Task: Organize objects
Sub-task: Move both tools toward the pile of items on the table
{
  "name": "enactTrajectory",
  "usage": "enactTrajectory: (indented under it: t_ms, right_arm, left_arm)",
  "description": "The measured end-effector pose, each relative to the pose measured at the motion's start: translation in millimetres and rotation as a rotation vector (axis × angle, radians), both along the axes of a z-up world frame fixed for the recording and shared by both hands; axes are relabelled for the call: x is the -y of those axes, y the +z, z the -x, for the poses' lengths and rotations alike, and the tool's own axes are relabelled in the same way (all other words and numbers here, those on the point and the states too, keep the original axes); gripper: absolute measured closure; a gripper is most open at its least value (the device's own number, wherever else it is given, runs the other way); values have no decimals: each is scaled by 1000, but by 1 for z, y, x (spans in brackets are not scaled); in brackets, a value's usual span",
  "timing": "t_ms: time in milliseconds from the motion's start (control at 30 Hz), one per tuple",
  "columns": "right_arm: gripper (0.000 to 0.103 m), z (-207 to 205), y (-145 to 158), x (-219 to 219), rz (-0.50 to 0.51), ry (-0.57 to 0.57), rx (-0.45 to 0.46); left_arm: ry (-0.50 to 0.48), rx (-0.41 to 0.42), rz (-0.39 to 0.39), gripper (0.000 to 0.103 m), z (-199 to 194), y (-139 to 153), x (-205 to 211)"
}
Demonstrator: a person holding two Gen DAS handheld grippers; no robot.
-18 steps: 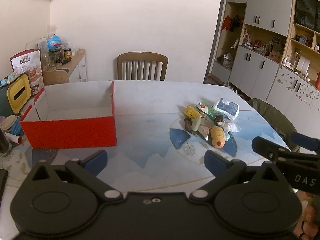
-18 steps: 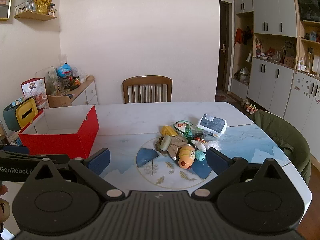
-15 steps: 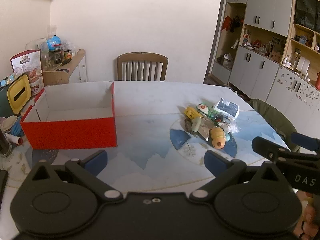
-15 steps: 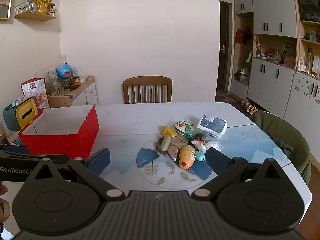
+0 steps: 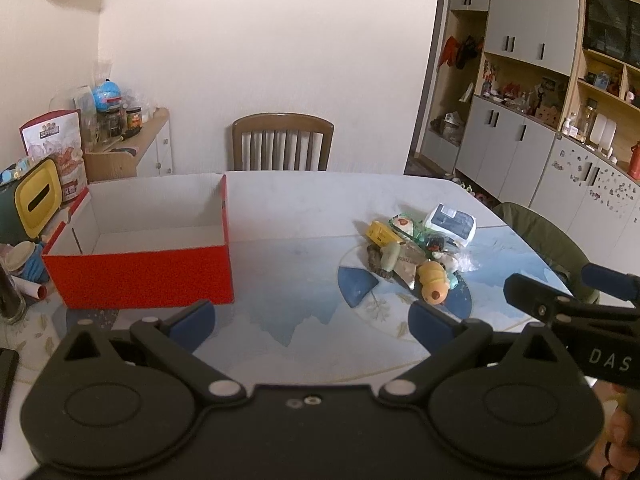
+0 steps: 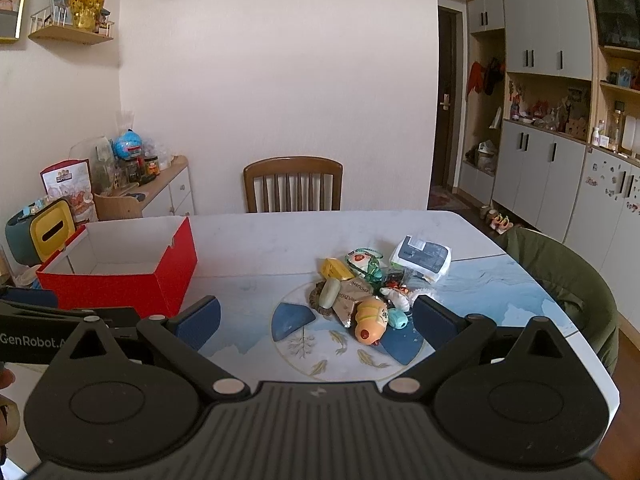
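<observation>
One table [image 5: 304, 216], marble-patterned, carries everything listed. One red box [image 5: 136, 268], open-topped and white inside, stands at the table's left with nothing seen in it. One pile of small objects [image 6: 368, 292], near the table's right side and well apart from the box, includes: a white-and-navy packet [image 6: 422, 256] at the far edge; an orange toy [image 6: 370, 320] at the near edge; a yellow block [image 6: 334, 269]; a pale green oval piece [image 6: 330, 293]; a small teal item [image 6: 398, 319] just beside the toy. Other pieces are too tangled to name. Left tongs [image 5: 311, 318]: blue pads spread apart, nothing between them, held above the near table between box and pile. Right tongs [image 6: 316, 318]: likewise spread and empty, aimed at the pile, with the orange toy framed between the pads though not touched. Change against the frames half a second earlier: next to none; box, pile and both tongs sit in the same positions, with at most a slight drift of view. Judgement: sorting has not begun, every object remains outside the box, and a first pickup from the pile seems the step in hand.
</observation>
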State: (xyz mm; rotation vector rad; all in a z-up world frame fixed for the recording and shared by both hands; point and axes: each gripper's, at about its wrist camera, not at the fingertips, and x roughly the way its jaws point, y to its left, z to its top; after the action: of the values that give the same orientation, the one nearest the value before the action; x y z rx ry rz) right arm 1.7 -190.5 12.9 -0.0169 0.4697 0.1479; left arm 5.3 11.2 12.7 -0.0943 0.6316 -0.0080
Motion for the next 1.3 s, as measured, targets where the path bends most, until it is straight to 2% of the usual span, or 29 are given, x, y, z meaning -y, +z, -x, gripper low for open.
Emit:
enactTrajectory:
  t_ms: [400, 700, 1000, 1167, 1300]
  right_arm:
    - [0, -5, 2, 13, -17, 0, 8]
    - [0, -25, -5, 35, -23, -4, -3]
    - [1, -74, -15, 67, -31, 28, -43]
    - [1, -113, -27, 87, -21, 63, -77]
    - [1, -139, -44, 94, 19, 118, -97]
  left_arm:
    - [-2, 13, -9, 1, -7, 2, 13]
    - [-8, -16, -10, 0, -31, -4, 35]
    - [-6, -54, -10, 0, -83, -14, 61]
    - [26, -101, 23, 0, -122, -26, 66]
    - [38, -106, 51, 0, -148, -36, 70]
